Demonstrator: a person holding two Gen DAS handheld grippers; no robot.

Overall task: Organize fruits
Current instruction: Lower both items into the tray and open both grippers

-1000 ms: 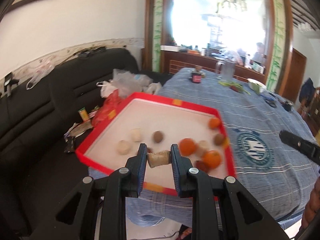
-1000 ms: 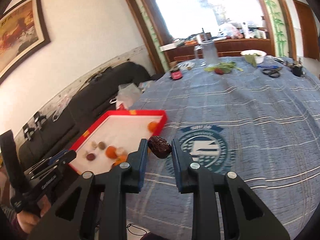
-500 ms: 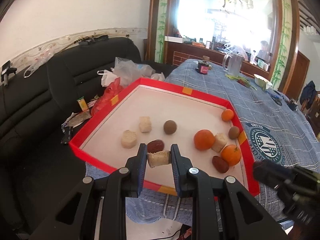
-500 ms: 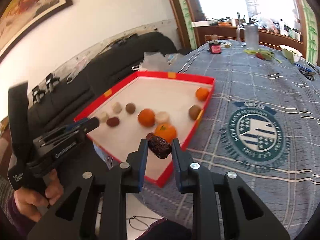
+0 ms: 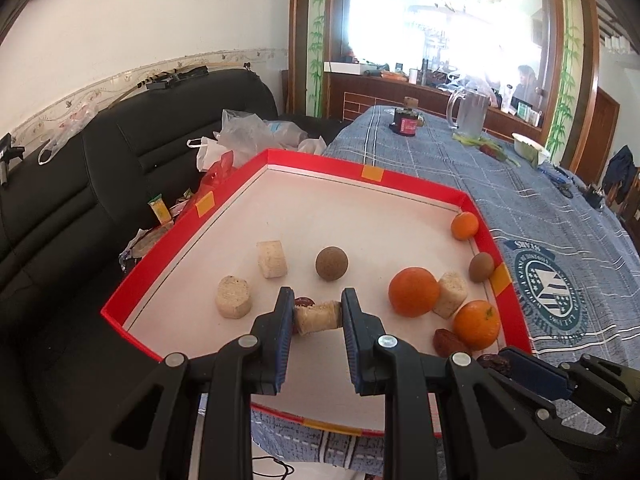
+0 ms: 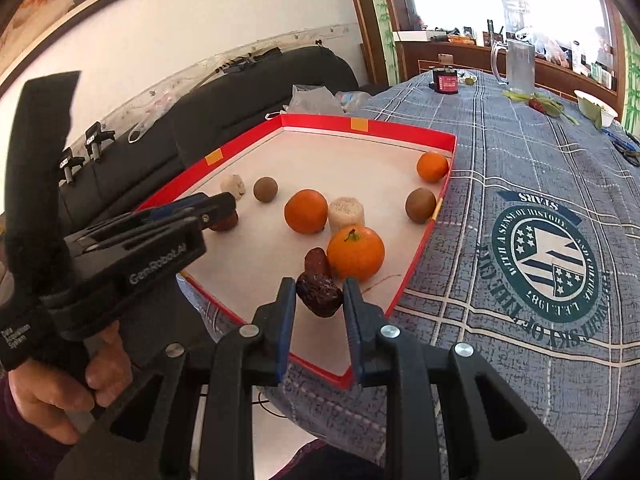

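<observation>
In the left wrist view, the left claw point(image 5: 316, 316) holds a pale cut fruit piece point(image 5: 318, 317) tightly between its pads, above the near part of the red tray point(image 5: 400, 184). In the right wrist view, the right claw point(image 6: 319, 294) holds a dark wrinkled date point(image 6: 319, 294) over the tray's near edge, just beside an orange point(image 6: 356, 254) and another date point(image 6: 316, 261).
</observation>
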